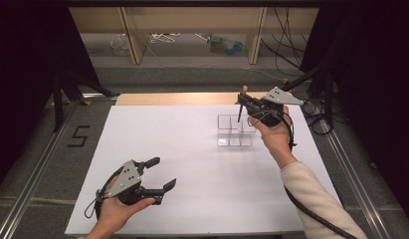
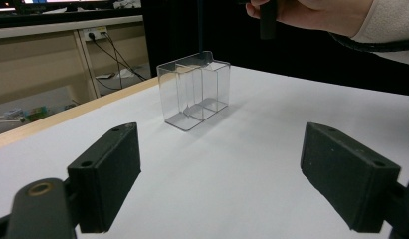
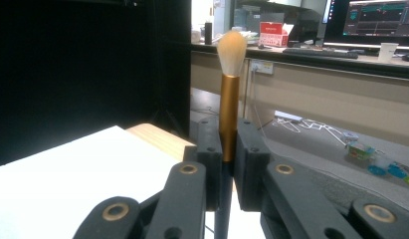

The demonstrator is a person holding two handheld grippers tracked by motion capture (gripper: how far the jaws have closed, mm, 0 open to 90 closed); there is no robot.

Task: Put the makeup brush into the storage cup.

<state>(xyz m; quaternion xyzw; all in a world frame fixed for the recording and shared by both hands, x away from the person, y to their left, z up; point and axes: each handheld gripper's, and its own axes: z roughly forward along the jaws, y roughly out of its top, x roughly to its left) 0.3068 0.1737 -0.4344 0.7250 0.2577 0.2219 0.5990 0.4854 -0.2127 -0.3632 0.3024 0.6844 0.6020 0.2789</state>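
We've got the right gripper (image 1: 247, 103) clamped on the makeup brush (image 3: 229, 107) above the clear organizer (image 1: 235, 130) on the counter (image 1: 182, 164), left gripper (image 1: 159, 174) sitting wide open, so next we probably lower it handle-first into a compartment.

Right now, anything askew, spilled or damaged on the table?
Nothing stands out. The clear organizer stands upright and empty on the white board. The right gripper holds the brush bristles-up above it; the left gripper hangs open.
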